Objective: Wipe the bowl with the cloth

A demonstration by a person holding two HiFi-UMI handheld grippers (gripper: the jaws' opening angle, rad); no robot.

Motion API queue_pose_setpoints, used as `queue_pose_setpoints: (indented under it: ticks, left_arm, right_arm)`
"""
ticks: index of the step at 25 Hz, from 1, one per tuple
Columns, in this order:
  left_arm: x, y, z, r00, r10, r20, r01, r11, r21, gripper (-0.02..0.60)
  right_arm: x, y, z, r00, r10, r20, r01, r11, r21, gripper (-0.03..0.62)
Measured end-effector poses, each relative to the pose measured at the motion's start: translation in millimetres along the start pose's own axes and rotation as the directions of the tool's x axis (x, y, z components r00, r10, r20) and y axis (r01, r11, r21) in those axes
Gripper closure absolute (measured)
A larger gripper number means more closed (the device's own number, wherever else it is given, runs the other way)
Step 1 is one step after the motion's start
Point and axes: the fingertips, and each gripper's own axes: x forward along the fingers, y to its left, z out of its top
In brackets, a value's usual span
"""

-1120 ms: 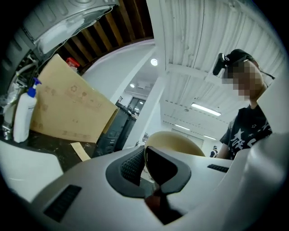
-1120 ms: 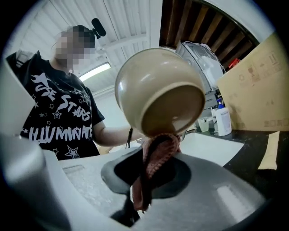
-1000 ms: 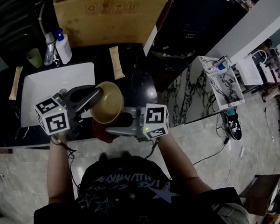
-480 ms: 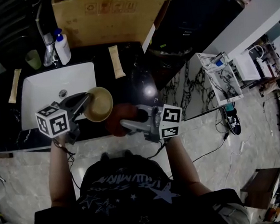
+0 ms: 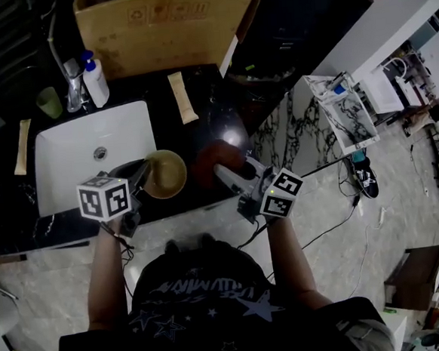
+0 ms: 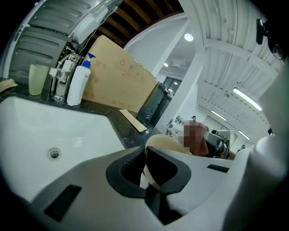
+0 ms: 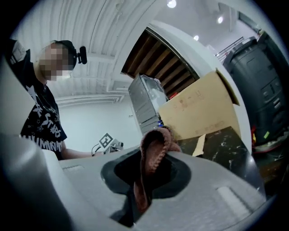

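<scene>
The tan bowl (image 5: pixel 165 174) sits low over the dark counter beside the white sink (image 5: pixel 66 153), and my left gripper (image 5: pixel 145 171) is shut on its rim. In the left gripper view the cream rim of the bowl (image 6: pixel 156 145) is pinched between the dark pads. A reddish-brown cloth (image 5: pixel 213 156) lies bunched over the counter to the right of the bowl, apart from it, with my right gripper (image 5: pixel 223 172) shut on it. The cloth (image 7: pixel 153 151) shows in the right gripper view as a fold sticking up between the jaws.
A large cardboard box (image 5: pixel 164 28) stands at the back of the counter. A soap pump bottle (image 5: pixel 95 80), a faucet (image 5: pixel 72 86) and a green cup (image 5: pixel 49 102) stand behind the sink. Two tan strips (image 5: pixel 182 97) lie on the counter. The counter's front edge is near my body.
The bowl has come down from in front of me to just over the counter by the sink. The right gripper with the cloth has swung out to the right, away from the bowl.
</scene>
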Motion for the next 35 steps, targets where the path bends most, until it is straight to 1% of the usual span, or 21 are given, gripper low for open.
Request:
queue_pose_setpoints:
  ticks: [2, 4, 9, 12, 15, 17, 21, 26, 28, 29, 30, 31, 35]
  left_arm:
    - [10, -1, -4, 0.999, -0.001, -0.032, 0.001, 1.0, 0.011, 0.561]
    - [19, -3, -5, 0.999, -0.006, -0.054, 0.007, 1.0, 0.016, 0.561]
    - [39, -6, -8, 0.996, 0.0, -0.087, 0.003, 0.999, 0.04, 0.561]
    - [44, -2, -11, 0.995, 0.009, -0.102, -0.003, 0.999, 0.051, 0.56]
    - [47, 2, -12, 0.996, 0.001, -0.093, 0.002, 1.0, 0.029, 0.561]
    - [50, 1, -11, 0.996, -0.003, -0.089, 0.005, 1.0, 0.029, 0.561]
    - [54, -2, -7, 0.997, -0.002, -0.073, 0.006, 0.999, 0.047, 0.56]
    - [56, -12, -5, 0.999, -0.042, -0.033, 0.044, 0.996, 0.083, 0.558]
    - [56, -14, -5, 0.998, -0.056, -0.02, 0.058, 0.995, 0.086, 0.555]
    - [55, -16, -5, 0.998, -0.062, -0.013, 0.063, 0.995, 0.081, 0.507]
    - [54, -17, -4, 0.998, -0.065, -0.006, 0.065, 0.995, 0.076, 0.435]
    - [53, -18, -3, 0.998, -0.063, 0.004, 0.062, 0.995, 0.078, 0.41]
    - [38, -14, 5, 0.997, -0.008, 0.071, 0.0, 0.994, 0.113, 0.405]
  right_arm:
    - [-5, -5, 4, 0.998, -0.055, 0.019, 0.055, 0.998, -0.006, 0.543]
    - [-9, -5, 7, 0.996, -0.087, 0.032, 0.088, 0.996, -0.014, 0.543]
    - [-23, -2, 5, 0.987, -0.146, 0.07, 0.145, 0.989, 0.006, 0.543]
    - [-25, 0, 3, 0.983, -0.169, 0.074, 0.169, 0.986, 0.01, 0.543]
    - [-27, 3, 1, 0.981, -0.182, 0.072, 0.182, 0.983, 0.003, 0.543]
    - [-30, 4, 0, 0.978, -0.195, 0.071, 0.195, 0.981, 0.007, 0.543]
    - [-35, 7, -4, 0.971, -0.226, 0.074, 0.225, 0.974, 0.017, 0.543]
    - [-41, 12, -6, 0.962, -0.258, 0.088, 0.256, 0.966, 0.026, 0.542]
    - [-45, 14, -7, 0.961, -0.262, 0.086, 0.261, 0.965, 0.026, 0.542]
    - [-46, 15, -7, 0.962, -0.261, 0.084, 0.259, 0.965, 0.025, 0.542]
    - [-48, 16, -8, 0.963, -0.258, 0.081, 0.257, 0.966, 0.025, 0.542]
    - [-49, 17, -9, 0.964, -0.255, 0.079, 0.253, 0.967, 0.025, 0.542]
    - [-51, 19, -7, 0.969, -0.23, 0.086, 0.229, 0.973, 0.017, 0.542]
